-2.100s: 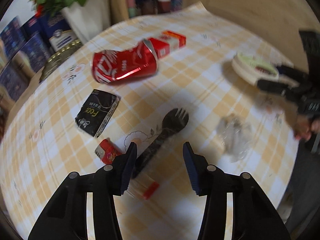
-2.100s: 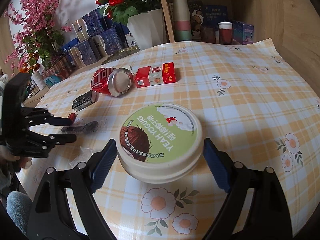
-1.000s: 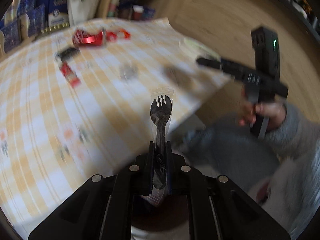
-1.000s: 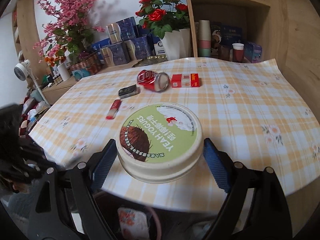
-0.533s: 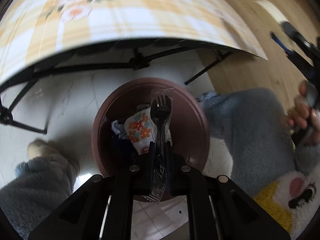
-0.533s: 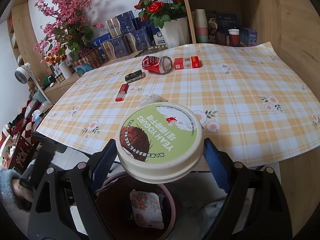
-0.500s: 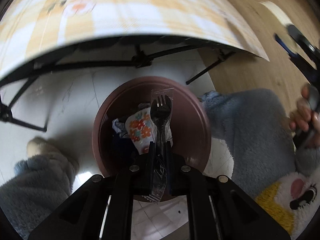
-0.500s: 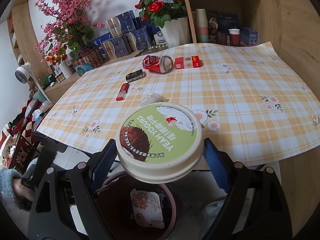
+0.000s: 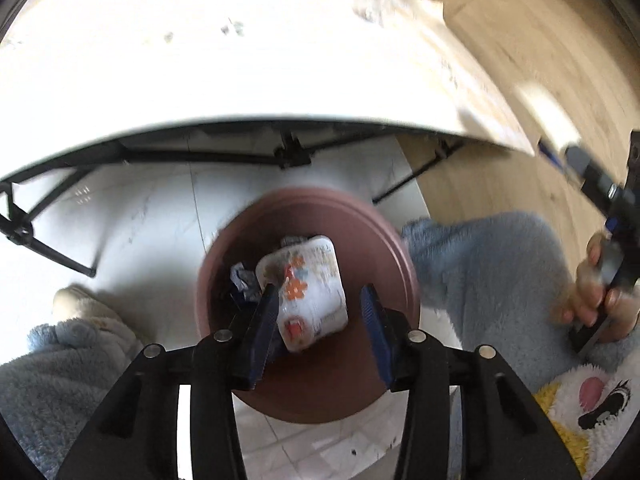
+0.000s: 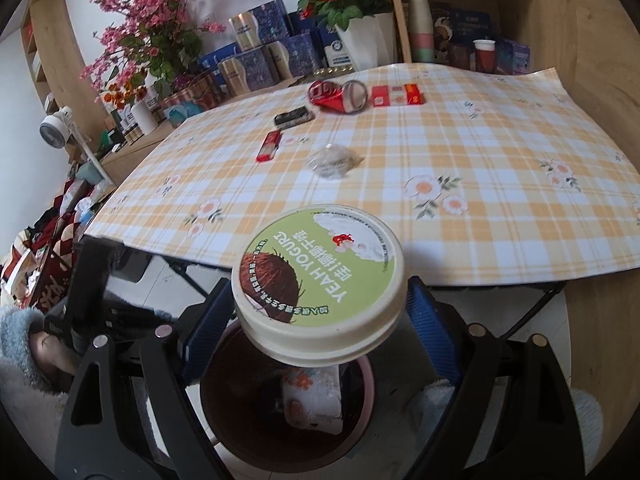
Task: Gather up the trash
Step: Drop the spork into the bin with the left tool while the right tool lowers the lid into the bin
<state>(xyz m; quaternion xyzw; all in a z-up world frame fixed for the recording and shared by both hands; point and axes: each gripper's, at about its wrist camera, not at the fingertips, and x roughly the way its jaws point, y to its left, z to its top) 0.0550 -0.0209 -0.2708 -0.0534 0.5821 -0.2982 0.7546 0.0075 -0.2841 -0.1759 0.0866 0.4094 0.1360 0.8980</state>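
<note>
My left gripper (image 9: 320,308) hangs over the maroon bin (image 9: 384,248) on the floor. Its jaws are opening, with nothing between them; the wrapped black fork is out of sight. A flowered white packet (image 9: 310,288) and dark scraps lie in the bin. My right gripper (image 10: 320,312) is shut on a round yogurt tub (image 10: 320,276) with a green lid, held just past the table's edge above the bin (image 10: 224,412). On the table lie a crushed red can (image 10: 338,96), a red box (image 10: 396,96), a black packet (image 10: 292,117), a red lighter (image 10: 269,147) and crumpled clear plastic (image 10: 332,162).
The checked tablecloth (image 10: 480,184) overhangs black folding legs (image 9: 288,152). A person's fluffy blue sleeves and legs (image 9: 480,272) flank the bin. Flower vases, boxes and cups crowd the shelf (image 10: 280,52) behind the table.
The left jaws have parted and the wrapped fork is gone from between them. The right gripper has carried the tub from over the table to above the bin.
</note>
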